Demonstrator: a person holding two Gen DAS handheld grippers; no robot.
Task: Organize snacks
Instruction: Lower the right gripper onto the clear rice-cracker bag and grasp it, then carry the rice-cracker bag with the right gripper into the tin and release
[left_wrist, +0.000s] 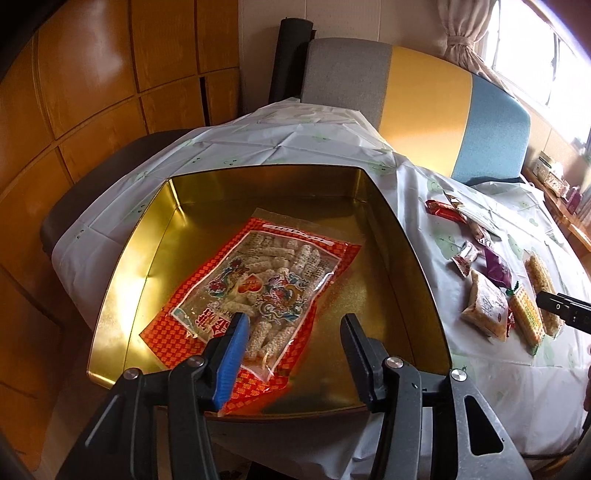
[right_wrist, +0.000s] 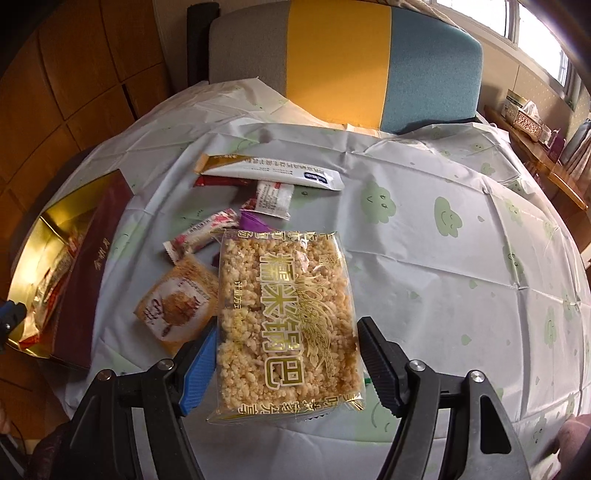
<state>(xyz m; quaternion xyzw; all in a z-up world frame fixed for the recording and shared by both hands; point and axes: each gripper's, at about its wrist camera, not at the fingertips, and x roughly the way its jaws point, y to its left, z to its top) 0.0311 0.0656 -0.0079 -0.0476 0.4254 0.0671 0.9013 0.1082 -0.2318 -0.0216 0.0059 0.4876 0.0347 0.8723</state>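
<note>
Right tongs (right_wrist: 286, 363) clamping rice-cake pack (right_wrist: 286, 321), left tongs (left_wrist: 293, 332) released above red bag (left_wrist: 255, 291)

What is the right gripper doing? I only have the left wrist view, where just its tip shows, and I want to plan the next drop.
Observer: The right gripper straddles the rice cracker pack, with a finger against each long side.
Operator: Anything close beside that pack?
Observer: Its left edge hides part of an orange-edged packet.
Operator: How does the tin look from that side?
Observer: The tin has a dark red outer wall with gold lettering.
</note>
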